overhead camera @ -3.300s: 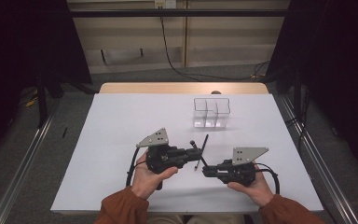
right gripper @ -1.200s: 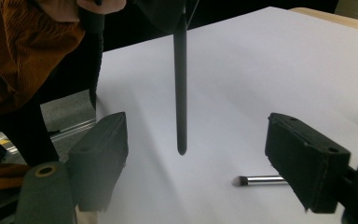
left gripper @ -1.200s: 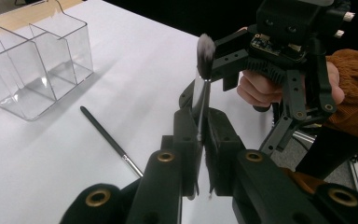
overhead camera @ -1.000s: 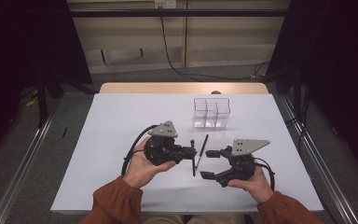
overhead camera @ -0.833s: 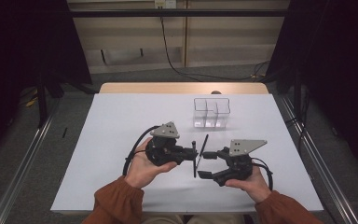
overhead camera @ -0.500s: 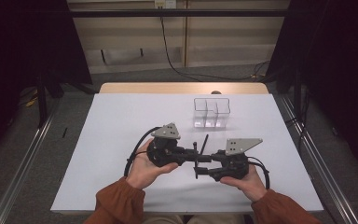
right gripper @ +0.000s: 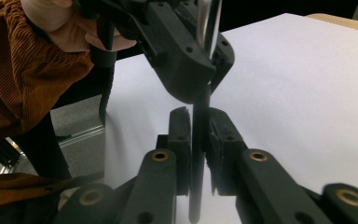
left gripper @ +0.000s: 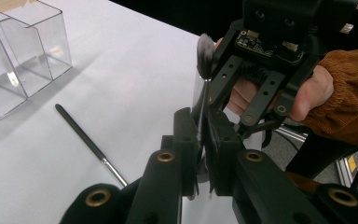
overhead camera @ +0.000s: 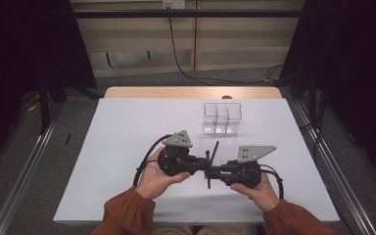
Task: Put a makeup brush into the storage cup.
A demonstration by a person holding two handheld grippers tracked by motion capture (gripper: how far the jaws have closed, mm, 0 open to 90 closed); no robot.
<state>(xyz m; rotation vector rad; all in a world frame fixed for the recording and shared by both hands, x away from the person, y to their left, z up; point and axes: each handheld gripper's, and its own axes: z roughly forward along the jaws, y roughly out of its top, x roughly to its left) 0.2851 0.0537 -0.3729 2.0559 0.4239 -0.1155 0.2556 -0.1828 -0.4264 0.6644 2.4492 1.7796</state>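
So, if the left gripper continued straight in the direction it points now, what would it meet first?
Most likely the right gripper, which faces it close by; both are closed on the same makeup brush. Depth between them is hard to judge.

We see black grippers [overhead camera: 207, 169], white table [overhead camera: 127, 147], clear box [overhead camera: 222, 118], rust corduroy sleeves [overhead camera: 127, 215], black brush [left gripper: 91, 145].
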